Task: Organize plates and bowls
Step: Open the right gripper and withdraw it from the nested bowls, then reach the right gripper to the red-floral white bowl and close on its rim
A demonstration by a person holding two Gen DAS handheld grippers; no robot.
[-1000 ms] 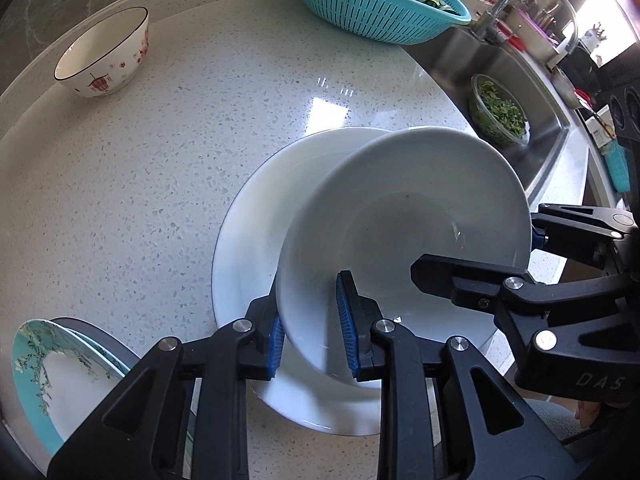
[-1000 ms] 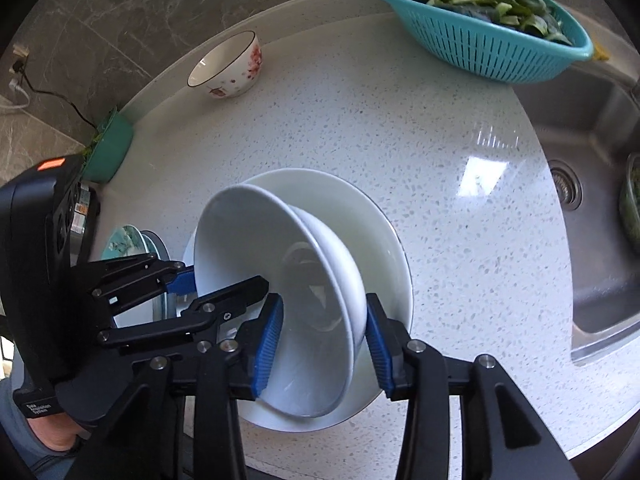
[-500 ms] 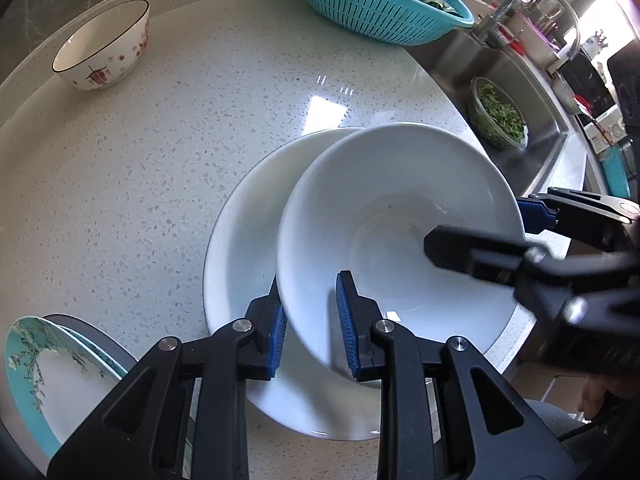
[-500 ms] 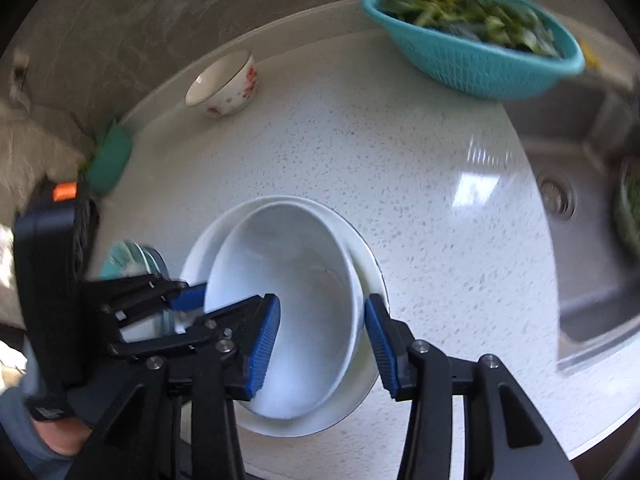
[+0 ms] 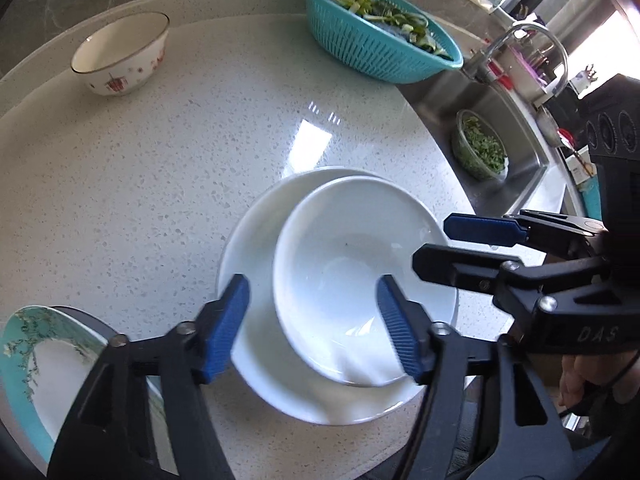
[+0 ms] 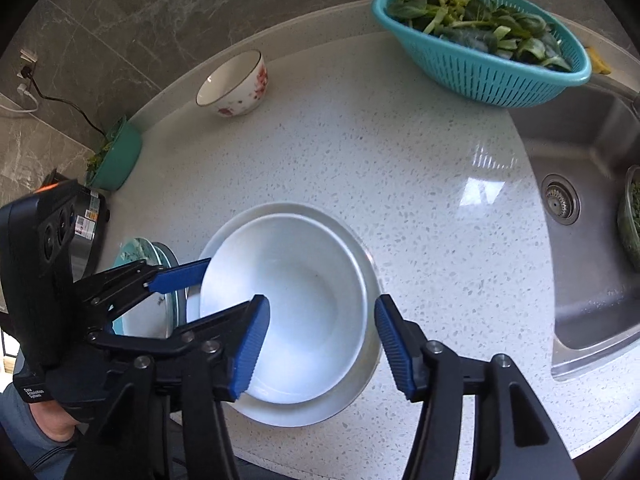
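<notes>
A white bowl (image 5: pixel 352 276) sits inside a larger white plate (image 5: pixel 248 280) near the counter's front edge; both also show in the right wrist view, the bowl (image 6: pixel 296 304) on the plate (image 6: pixel 352 392). My left gripper (image 5: pixel 316 328) is open, its jaws either side of the bowl's near rim, holding nothing. My right gripper (image 6: pixel 320 348) is open above the bowl's near edge, empty. A floral small bowl (image 5: pixel 120 56) stands at the far left. Teal-rimmed plates (image 5: pixel 36 364) lie at the near left.
A teal colander of greens (image 5: pixel 380 44) stands at the back. A steel sink (image 6: pixel 592 208) with a glass bowl of chopped greens (image 5: pixel 480 148) lies right. A teal bowl (image 6: pixel 116 160) and a dark appliance (image 6: pixel 88 216) sit at the left edge.
Both grippers have opened and drawn back. The white bowl, held tilted before, has been let go and now rests level in the plate.
</notes>
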